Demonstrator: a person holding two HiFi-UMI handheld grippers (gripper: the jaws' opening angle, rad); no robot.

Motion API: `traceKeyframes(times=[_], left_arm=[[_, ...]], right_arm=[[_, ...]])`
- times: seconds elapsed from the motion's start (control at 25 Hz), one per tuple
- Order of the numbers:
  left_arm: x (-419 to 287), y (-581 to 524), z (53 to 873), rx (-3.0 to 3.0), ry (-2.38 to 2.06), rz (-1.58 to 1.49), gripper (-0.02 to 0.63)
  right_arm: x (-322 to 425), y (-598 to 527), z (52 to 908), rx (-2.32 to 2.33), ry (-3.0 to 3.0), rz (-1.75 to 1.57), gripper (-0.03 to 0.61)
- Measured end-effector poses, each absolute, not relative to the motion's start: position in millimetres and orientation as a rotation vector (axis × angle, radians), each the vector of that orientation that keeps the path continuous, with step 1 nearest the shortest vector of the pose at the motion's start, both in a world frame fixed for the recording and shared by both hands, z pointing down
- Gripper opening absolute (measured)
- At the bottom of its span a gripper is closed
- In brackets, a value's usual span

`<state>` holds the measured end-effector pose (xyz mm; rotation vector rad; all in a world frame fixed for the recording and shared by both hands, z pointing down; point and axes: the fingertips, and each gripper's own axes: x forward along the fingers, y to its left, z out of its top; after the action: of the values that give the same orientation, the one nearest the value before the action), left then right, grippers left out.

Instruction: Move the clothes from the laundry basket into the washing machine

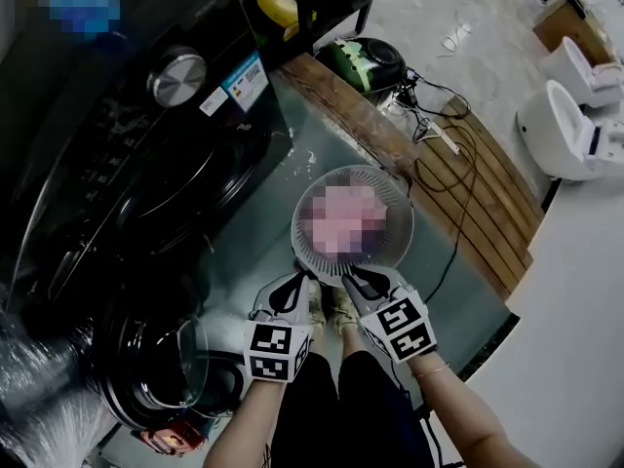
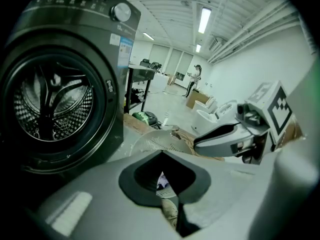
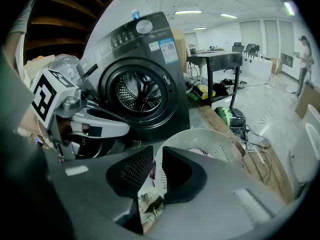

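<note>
Your left gripper (image 1: 295,283) and right gripper (image 1: 359,279) hang side by side over near rim of round white perforated plastic laundry basket (image 1: 402,213) on floor; left tongs look closed on nothing, though view there is tight; right tongs stand slightly apart, narrow slit between pads, nothing gripped; pink clothes (image 3: 198,152) lie inside basket, untouched by either gripper; black front-loading washing machine (image 1: 146,164) stands just left of basket; its round glass door (image 1: 166,364) hangs open; perforated steel drum (image 3: 137,91) exposed.
</note>
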<state>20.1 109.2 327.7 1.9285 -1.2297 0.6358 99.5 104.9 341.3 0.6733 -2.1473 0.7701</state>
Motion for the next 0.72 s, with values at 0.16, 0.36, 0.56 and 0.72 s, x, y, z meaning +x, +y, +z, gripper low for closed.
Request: traceKeyframes(times=[0.16, 0.36, 0.56, 0.72], left_arm=[[13.3, 101.1, 390.7, 1.984, -1.279, 0.725, 0.0], [-1.3, 106.7, 449.0, 1.969, -1.374, 0.742, 0.0], [-17.2, 109.1, 484.9, 1.911, -1.442, 0.701, 0.0], [-20.1, 104.8, 494.2, 1.928, -1.449, 0.688, 0.0]], right_arm=[[73.8, 94.6, 430.2, 0.586, -2.133, 0.72, 0.104], [45.7, 103.3, 523.2, 0.433, -2.072, 0.71, 0.158], [44.2, 99.1, 599.6, 0.342, -1.968, 0.644, 0.21], [55.4, 97.3, 648.6, 0.262, -1.854, 0.583, 0.29]])
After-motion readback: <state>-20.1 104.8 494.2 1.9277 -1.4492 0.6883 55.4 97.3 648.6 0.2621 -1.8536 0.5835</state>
